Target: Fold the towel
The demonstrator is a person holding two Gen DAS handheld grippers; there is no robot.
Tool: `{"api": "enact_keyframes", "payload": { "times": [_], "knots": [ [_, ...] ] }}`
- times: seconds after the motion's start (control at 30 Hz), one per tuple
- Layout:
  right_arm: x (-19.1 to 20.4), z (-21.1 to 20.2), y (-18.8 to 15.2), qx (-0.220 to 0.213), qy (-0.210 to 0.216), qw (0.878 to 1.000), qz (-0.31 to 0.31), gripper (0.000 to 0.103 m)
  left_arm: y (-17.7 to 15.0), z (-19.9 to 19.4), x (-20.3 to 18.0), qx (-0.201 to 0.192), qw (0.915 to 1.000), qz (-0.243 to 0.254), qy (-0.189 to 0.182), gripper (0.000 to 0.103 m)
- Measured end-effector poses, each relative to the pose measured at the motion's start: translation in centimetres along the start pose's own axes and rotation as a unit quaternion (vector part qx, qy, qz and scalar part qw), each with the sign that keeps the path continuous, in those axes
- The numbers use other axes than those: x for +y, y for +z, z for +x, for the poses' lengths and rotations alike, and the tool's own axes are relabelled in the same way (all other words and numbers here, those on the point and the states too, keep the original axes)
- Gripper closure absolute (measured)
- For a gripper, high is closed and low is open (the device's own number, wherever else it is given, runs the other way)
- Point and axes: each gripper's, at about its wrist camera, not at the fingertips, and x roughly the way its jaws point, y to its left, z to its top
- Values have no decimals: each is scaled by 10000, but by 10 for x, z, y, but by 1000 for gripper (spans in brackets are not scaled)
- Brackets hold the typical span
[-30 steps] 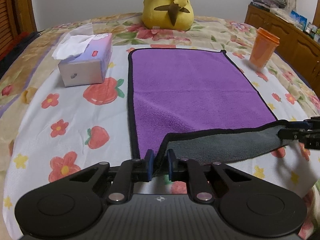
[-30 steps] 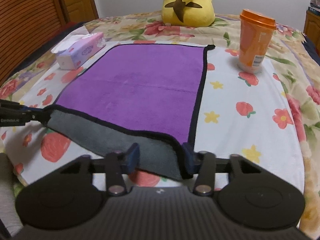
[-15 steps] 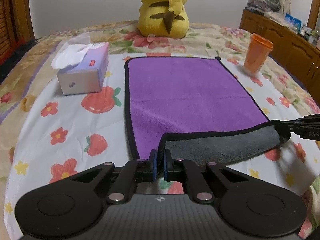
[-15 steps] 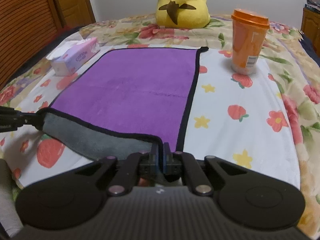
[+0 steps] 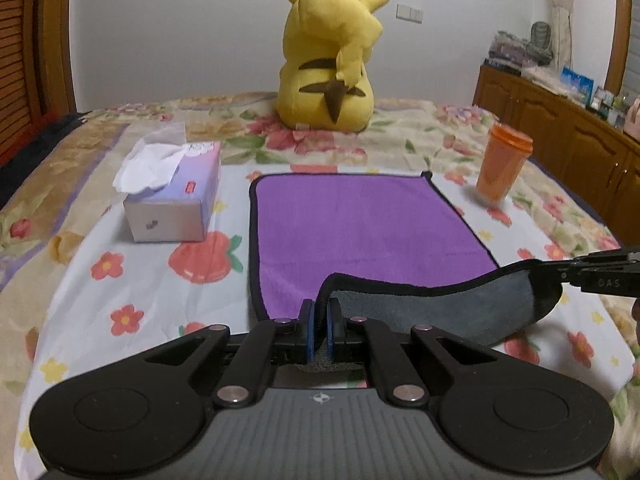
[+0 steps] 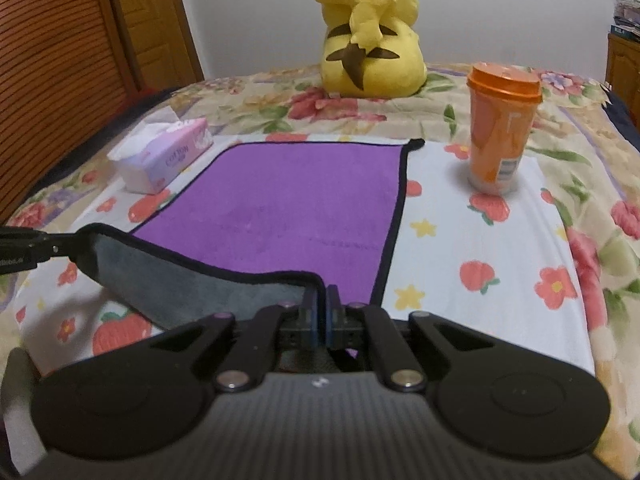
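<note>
Purple microfibre towel with black piping and grey underside (image 5: 360,224), flat on a strawberry-and-flower printed bedsheet (image 5: 132,280), near edge raised clear of the sheet. Near left corner pinched by the left black two-finger gripper (image 5: 319,322); near right corner clamped in the right black two-finger gripper (image 6: 320,312). Beside the towel: lilac tissue box (image 5: 176,200), orange lidded plastic cup (image 6: 500,128). Beyond: yellow plush toy (image 5: 332,64).

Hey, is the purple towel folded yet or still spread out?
Mostly spread. The purple microfibre towel lies flat, with only its near edge lifted, grey underside showing, pinched by the left tool and right tool.
</note>
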Motion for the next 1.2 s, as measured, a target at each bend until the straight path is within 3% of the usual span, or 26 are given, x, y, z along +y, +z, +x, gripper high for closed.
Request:
{"api": "enact_keyframes", "payload": {
  "times": [0.3, 1.2],
  "knots": [
    [2, -1, 13, -209, 114, 9996, -140, 99, 10, 1, -3, -256, 9997, 27, -33, 94],
    [-8, 8, 29, -449, 226, 9984, -267, 99, 32, 27, -3, -504, 9984, 248, -96, 95]
  ]
}}
